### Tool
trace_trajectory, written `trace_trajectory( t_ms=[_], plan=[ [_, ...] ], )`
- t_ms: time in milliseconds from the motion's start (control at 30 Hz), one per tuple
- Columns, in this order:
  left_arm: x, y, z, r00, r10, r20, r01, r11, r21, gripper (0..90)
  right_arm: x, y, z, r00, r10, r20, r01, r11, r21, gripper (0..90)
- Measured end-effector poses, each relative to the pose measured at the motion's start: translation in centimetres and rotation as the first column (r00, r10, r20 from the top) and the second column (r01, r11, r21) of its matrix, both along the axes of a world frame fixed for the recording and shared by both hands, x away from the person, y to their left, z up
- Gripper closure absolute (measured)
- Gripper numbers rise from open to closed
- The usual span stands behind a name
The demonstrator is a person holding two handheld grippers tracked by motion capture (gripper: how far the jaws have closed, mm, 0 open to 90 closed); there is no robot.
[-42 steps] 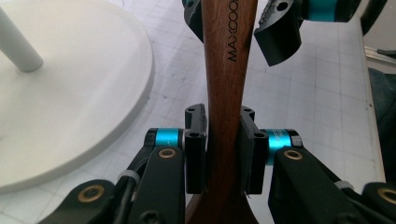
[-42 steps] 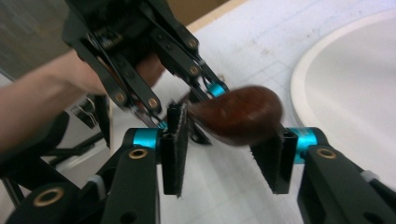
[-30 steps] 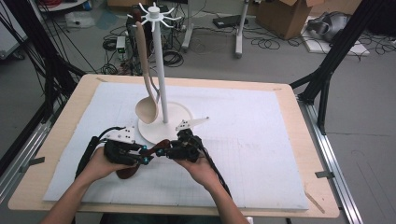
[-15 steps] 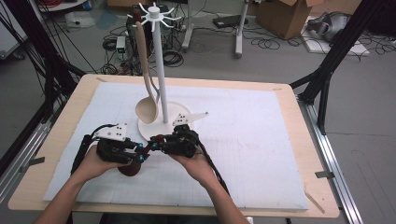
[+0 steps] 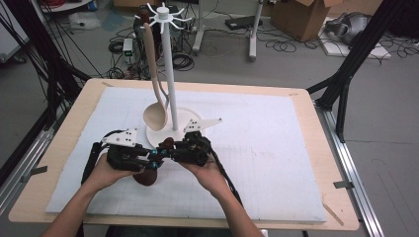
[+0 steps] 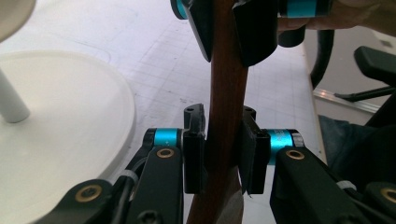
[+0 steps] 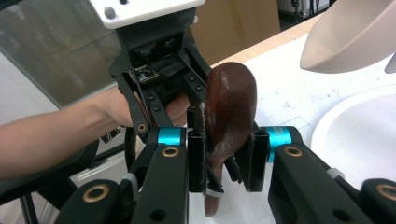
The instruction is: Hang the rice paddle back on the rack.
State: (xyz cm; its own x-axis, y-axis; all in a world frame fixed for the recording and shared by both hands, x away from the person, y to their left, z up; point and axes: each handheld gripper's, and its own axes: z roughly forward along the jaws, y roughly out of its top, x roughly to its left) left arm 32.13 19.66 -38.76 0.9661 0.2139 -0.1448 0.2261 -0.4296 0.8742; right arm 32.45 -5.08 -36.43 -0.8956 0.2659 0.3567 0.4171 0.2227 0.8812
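Dark brown wooden spoon (image 5: 154, 167) lies at six o'clock of the white utensil stand (image 5: 170, 129), clamped by our left gripper (image 6: 224, 156) and right gripper (image 7: 227, 156); mid-handover, we judge one must release.

The spoon (image 7: 229, 100) is showing dark, glossy, smooth wood; the stand (image 5: 169, 79) is looking like matt white plastic; the mat (image 5: 276, 148) is looking papery, the table (image 5: 316, 106) pale wood.
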Motion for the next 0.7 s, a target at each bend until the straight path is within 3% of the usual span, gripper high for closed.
trace_trajectory(
  t_ms=[200,367,567,700],
  plan=[
    [0.0,0.3,-0.3,0.9992,-0.015,-0.037,0.015,0.9999,-0.002,68.4,-0.2,-0.1,0.8,0.9995,0.014,0.029,-0.013,1.000,-0.019,76.9],
    [-0.1,0.4,-0.2,0.9991,-0.025,-0.034,0.025,0.9996,-0.012,69.3,-0.3,0.1,1.3,0.9983,0.031,0.050,-0.029,0.999,-0.031,76.8],
    [-0.2,-0.2,0.0,0.9998,-0.016,0.008,0.016,0.9998,-0.009,75.4,-0.6,0.5,1.4,0.9964,0.006,0.084,-0.005,1.000,-0.009,72.1],
    [-0.2,-0.3,0.0,1.0000,-0.008,0.006,0.008,0.9995,-0.031,76.4,-0.6,0.7,1.3,0.9962,-0.006,0.087,0.007,1.000,-0.012,70.1]
  ],
)
